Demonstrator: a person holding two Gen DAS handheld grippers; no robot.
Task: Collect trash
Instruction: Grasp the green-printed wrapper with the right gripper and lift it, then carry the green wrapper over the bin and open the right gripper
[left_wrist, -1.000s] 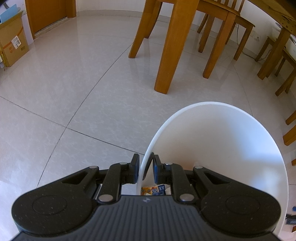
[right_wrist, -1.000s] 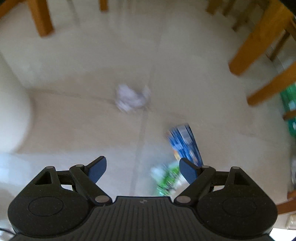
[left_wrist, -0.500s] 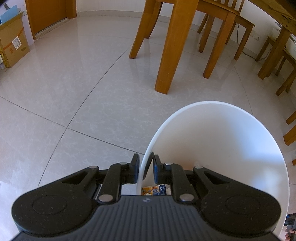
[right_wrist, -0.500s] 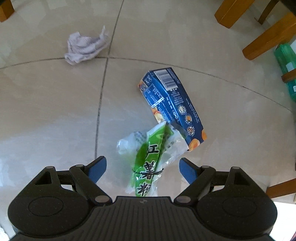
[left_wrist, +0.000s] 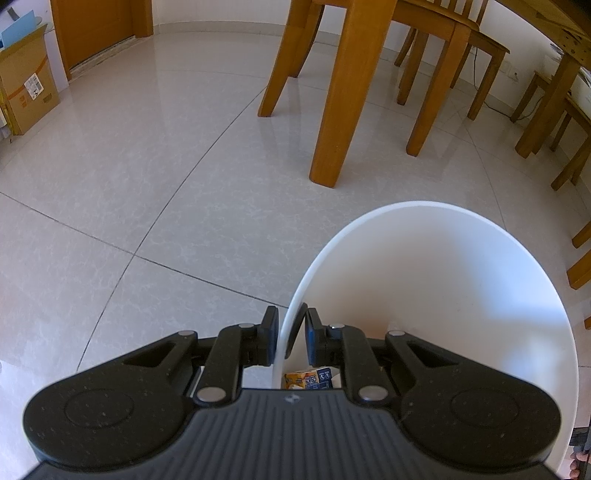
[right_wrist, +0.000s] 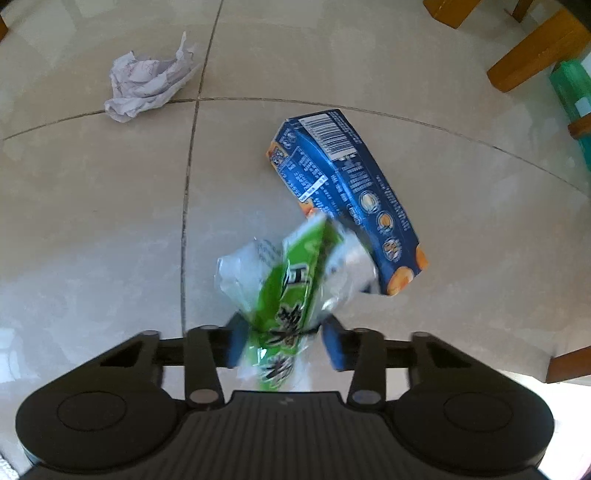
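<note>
In the left wrist view my left gripper (left_wrist: 290, 339) is shut on the near rim of a white trash bin (left_wrist: 461, 266), one finger inside and one outside. A small orange and blue carton (left_wrist: 308, 380) lies in the bin's bottom. In the right wrist view my right gripper (right_wrist: 284, 343) has its fingers pressed against a green and clear snack wrapper (right_wrist: 295, 280), which stands up between them, blurred. A flattened blue carton (right_wrist: 351, 192) lies on the floor just beyond, partly under the wrapper. Crumpled white paper (right_wrist: 147, 85) lies at far left.
Wooden table and chair legs (left_wrist: 343, 92) stand beyond the bin, and a cardboard box (left_wrist: 26, 81) sits by the far left wall. In the right wrist view, chair legs (right_wrist: 535, 48) and a green object (right_wrist: 572, 92) stand at the upper right. The tiled floor stretches left.
My right gripper swung down over the trash, then its fingers narrowed from wide open onto the green wrapper, which has tilted upright. The left gripper and bin have barely moved.
</note>
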